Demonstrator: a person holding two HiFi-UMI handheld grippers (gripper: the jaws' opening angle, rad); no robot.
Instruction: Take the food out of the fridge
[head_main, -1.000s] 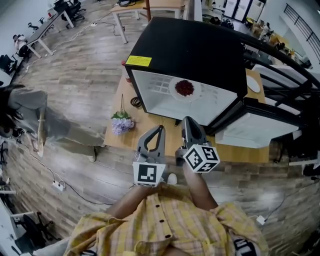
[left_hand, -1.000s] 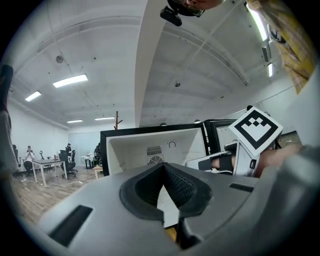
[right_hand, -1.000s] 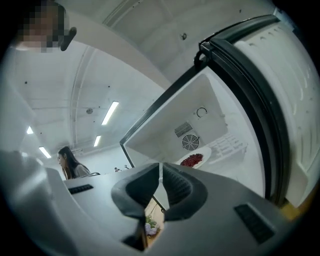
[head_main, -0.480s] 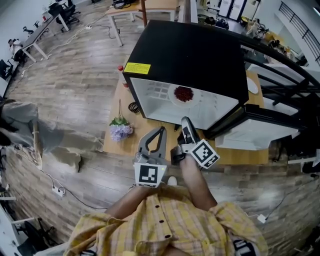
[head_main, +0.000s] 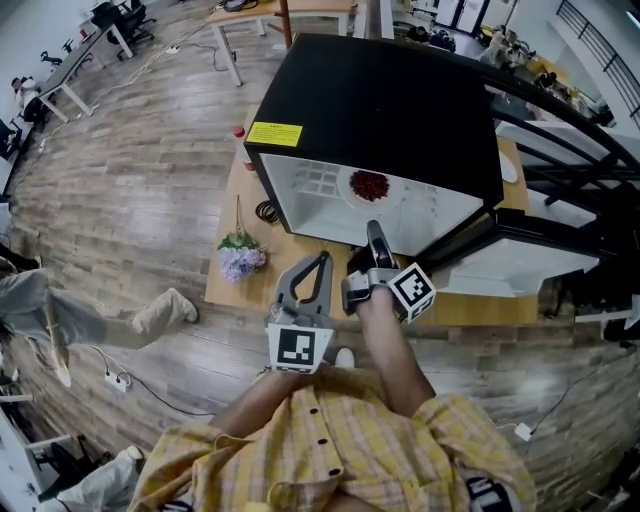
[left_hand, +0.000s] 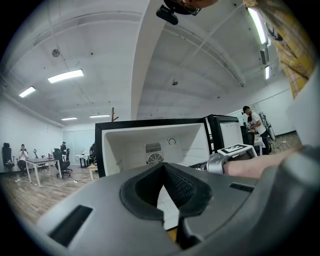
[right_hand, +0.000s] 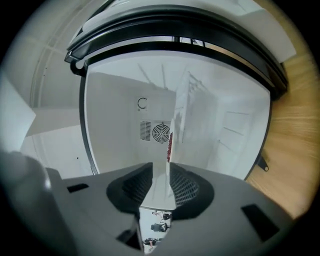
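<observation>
Wooden surface (head_main: 250, 290) carries black fridge with white interior (head_main: 380, 100), door open. White plate of red food (head_main: 369, 186) on shelf inside, untouched. Right gripper (head_main: 374, 236) has rolled and moved nearer opening since a second ago; jaws opening, nothing between, plate dead ahead, so grasp looks next. Left gripper (head_main: 320, 260) clenched, empty.

Strip lights (left_hand: 65, 76) on the ceiling light the room evenly and brightly; one glares white along the top right of my left gripper view. The white inside of the fridge (head_main: 400, 215) is nearly washed out in my right gripper view, which looks a little soft. Shadows are faint. All views bulge and bend at the edges, both gripper views with black corners.
</observation>
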